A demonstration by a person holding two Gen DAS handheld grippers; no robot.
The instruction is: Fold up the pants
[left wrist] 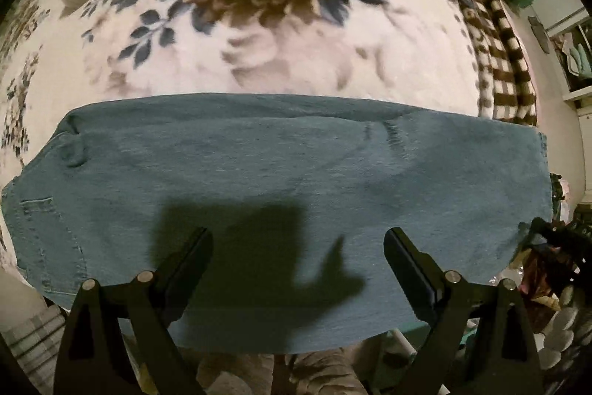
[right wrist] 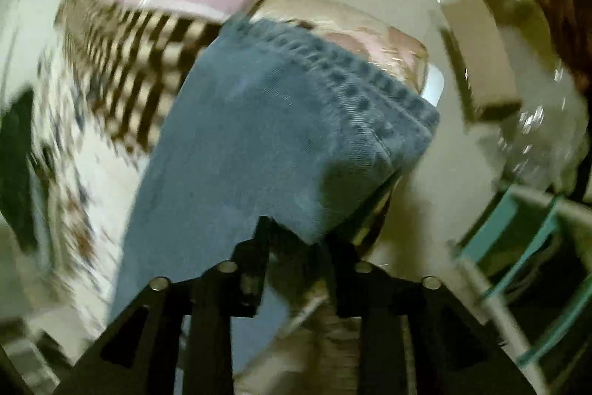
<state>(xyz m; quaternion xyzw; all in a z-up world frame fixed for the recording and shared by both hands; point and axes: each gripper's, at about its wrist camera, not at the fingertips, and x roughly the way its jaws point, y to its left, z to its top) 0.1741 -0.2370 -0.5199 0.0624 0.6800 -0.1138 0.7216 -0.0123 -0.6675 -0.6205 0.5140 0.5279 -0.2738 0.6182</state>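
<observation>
Right wrist view: right tool (right wrist: 298, 232) grips the jeans (right wrist: 281, 121) hem; left tool (left wrist: 298, 247) hangs open above them.

Pants (left wrist: 281, 165): matt blue denim, stitched hem. Blanket (left wrist: 259, 24): soft fleecy cloth, floral print.

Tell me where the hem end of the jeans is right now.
In the right wrist view, the hem is lifted at centre frame, the leg clamped in the right hand-held gripper, with the checkered blanket behind it on the left.
</observation>
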